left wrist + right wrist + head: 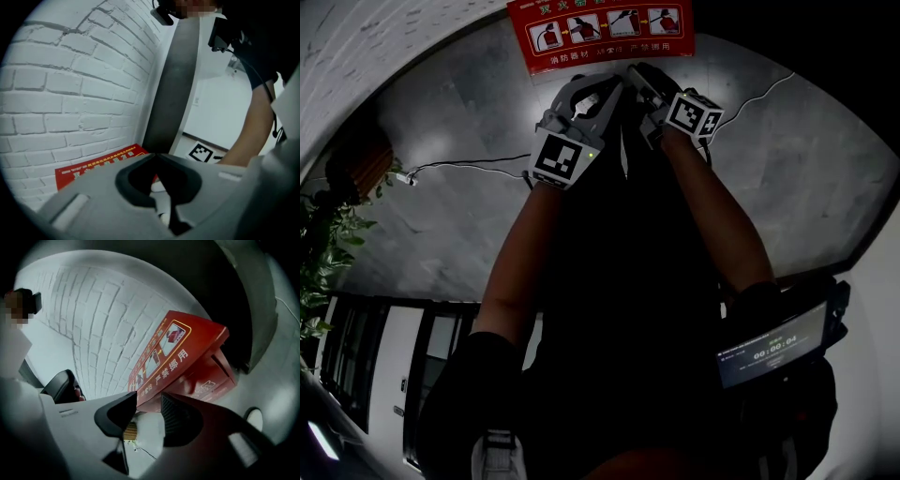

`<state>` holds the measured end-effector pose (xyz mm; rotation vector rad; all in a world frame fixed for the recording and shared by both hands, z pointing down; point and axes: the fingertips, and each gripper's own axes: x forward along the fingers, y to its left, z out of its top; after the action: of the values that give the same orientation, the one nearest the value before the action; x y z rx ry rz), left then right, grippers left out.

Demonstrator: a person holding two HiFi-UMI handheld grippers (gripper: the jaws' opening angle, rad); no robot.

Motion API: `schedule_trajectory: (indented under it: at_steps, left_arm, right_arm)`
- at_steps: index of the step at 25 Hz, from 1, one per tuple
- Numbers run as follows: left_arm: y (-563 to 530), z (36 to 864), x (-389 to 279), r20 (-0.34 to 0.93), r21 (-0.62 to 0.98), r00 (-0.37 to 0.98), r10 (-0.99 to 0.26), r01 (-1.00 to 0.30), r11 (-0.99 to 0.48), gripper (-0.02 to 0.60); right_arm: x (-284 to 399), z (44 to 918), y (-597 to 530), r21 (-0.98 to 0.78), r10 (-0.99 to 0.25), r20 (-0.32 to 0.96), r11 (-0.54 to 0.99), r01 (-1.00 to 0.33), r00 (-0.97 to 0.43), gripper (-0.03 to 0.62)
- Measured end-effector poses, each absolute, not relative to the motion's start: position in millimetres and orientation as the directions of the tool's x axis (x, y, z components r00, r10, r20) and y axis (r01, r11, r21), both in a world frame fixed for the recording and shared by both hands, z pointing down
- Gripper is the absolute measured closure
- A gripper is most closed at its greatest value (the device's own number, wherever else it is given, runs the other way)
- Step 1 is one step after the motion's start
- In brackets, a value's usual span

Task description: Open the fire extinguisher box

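The fire extinguisher box is lying at the top centre of the head view, its long side running left to right, just above both grippers. My right gripper is pointing at it with jaws spread and empty (it seems the nearer one); my left gripper is holding its jaws pressed together.

White painted brick wall, mortar lines clear. Floor grey stone-look tile, bit shiny, soft light patches. Thin cable snaking across floor. Dark grey column right beside brick, plain white wall past it. Leafy green plant at left edge, dark-framed glass panels below it.
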<state>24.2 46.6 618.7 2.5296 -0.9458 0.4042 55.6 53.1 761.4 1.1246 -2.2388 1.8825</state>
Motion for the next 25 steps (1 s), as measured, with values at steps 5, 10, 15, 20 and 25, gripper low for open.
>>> schedule_trajectory:
  at_steps: [5, 10, 15, 20, 25]
  left_arm:
    - [54, 626, 20, 0.417, 0.269, 0.729, -0.543, -0.670, -0.692, 0.580]
    - [61, 629, 20, 0.435, 0.277, 0.733, -0.523, -0.662, -0.697, 0.580]
    - [59, 626, 25, 0.424, 0.282, 0.744, -0.517, -0.651, -0.705, 0.580]
    - [54, 625, 26, 0.423, 0.280, 0.739, -0.524, -0.656, -0.701, 0.580]
    - [51, 619, 24, 0.425, 0.265, 0.726, -0.540, -0.670, -0.693, 0.580]
  right_arm:
    - [55, 786, 43, -0.890, -0.533, 0.424, -0.094, -0.447, -0.732, 0.423]
    - [51, 794, 42, -0.904, -0.543, 0.415, -0.157, -0.397, -0.730, 0.421]
    - [53, 798, 40, -0.900, -0.547, 0.431, -0.209, -0.381, -0.718, 0.484]
    - [54, 791, 39, -0.901, -0.543, 0.431, -0.220, -0.373, -0.721, 0.496]
    - [54, 753, 39, -0.925, -0.552, 0.373, -0.161, -0.344, -0.745, 0.500]
